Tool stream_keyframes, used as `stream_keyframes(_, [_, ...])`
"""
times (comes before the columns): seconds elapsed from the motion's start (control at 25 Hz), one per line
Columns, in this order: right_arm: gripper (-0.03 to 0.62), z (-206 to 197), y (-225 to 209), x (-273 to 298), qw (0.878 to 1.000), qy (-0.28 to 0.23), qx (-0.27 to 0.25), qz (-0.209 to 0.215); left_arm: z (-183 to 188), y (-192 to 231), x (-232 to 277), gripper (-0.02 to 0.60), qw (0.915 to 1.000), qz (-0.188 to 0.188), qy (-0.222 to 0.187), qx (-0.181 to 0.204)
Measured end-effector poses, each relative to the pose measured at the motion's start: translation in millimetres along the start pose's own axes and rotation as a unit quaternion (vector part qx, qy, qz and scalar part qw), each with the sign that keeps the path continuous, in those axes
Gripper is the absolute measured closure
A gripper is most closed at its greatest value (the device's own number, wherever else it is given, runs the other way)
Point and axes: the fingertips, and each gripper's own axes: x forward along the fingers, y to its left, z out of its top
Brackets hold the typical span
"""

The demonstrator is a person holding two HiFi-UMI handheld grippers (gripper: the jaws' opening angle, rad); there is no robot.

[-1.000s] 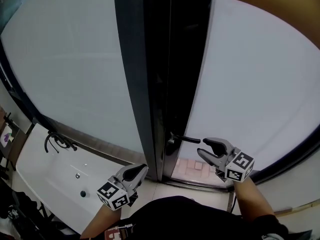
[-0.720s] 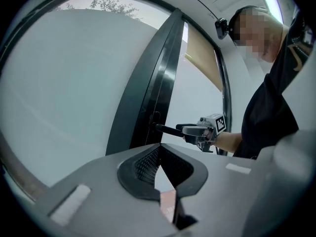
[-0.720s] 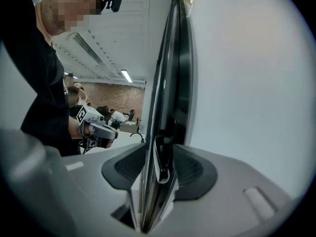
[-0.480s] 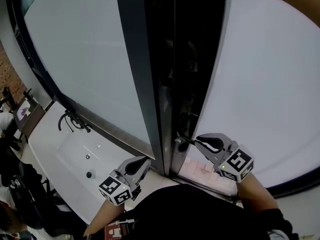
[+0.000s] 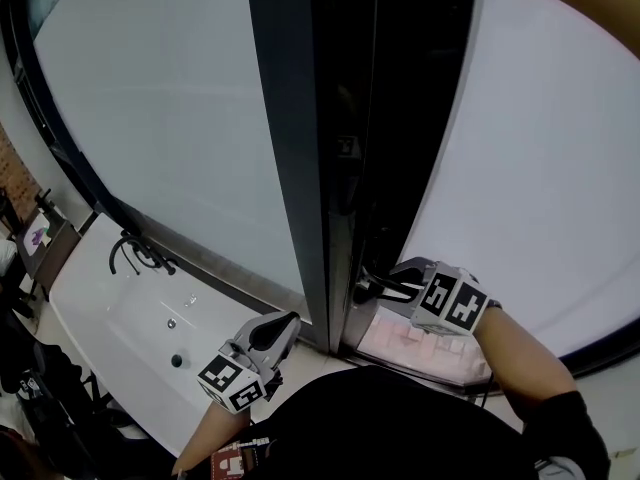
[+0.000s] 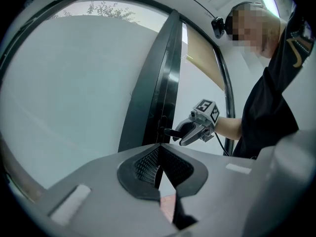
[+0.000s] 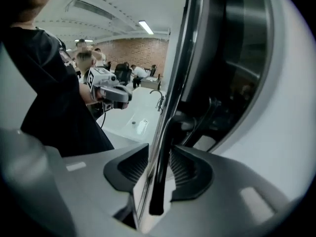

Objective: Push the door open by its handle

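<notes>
The door's dark edge (image 5: 300, 168) stands between two white panels, slightly ajar. Its black lever handle (image 5: 372, 290) sticks out low on the edge. My right gripper (image 5: 383, 286) is round that handle: in the right gripper view the handle (image 7: 159, 181) runs up between the pads, against the right pad (image 7: 185, 169), with a sliver of light at the left one. Its jaws are opening. The left gripper view shows the same handle (image 6: 169, 131) and right gripper (image 6: 183, 132). My left gripper (image 5: 285, 328) hangs lower left of the door, shut and holding nothing.
A white washbasin (image 5: 110, 328) with a black tap (image 5: 135, 253) lies at the lower left, close to the left gripper. Pink floor tiles (image 5: 410, 343) show through the gap below the handle. In the right gripper view, people sit far back by a brick wall (image 7: 143, 48).
My right gripper has moved left from beside the handle to round it, and its marker cube has rolled over. The left gripper has hardly moved.
</notes>
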Motion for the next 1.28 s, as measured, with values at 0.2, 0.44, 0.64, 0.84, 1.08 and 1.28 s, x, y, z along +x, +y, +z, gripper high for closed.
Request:
stream_keyframes(0.2, [0.470,2.1,2.4,23.7,0.997,0.075,-0.019,0.015,-0.4,8.0,-2.2,0.584,1.0000,-0.008,0.004,-0.002])
stream_keyframes(0.44, [0.470,-23.8,13.4,42.8,0.978,0.202,-0.005,0.054,1.0,12.7,-8.0,0.584,1.0000,-0.003,0.001,-0.004])
stream_keyframes(0.64, [0.470,-31.6,14.9,42.3,0.965,0.248,-0.004,0.081,-6.6,20.3,-14.7,0.584,0.9999,0.005,-0.005,-0.014])
stream_keyframes(0.84, [0.499,-32.6,11.4,41.1,0.967,0.249,-0.008,0.052,-7.0,20.3,-9.8,0.584,0.9997,0.009,0.002,-0.022])
stream_keyframes(1.08, [0.526,-38.0,0.3,40.7,0.963,0.267,-0.027,0.014,-10.5,23.3,-1.6,0.584,0.9996,0.003,-0.002,-0.028])
stream_keyframes(1.28, [0.572,-38.8,-4.6,43.1,0.961,0.274,-0.038,-0.014,-13.3,25.5,1.6,0.584,0.9995,0.004,0.009,-0.030])
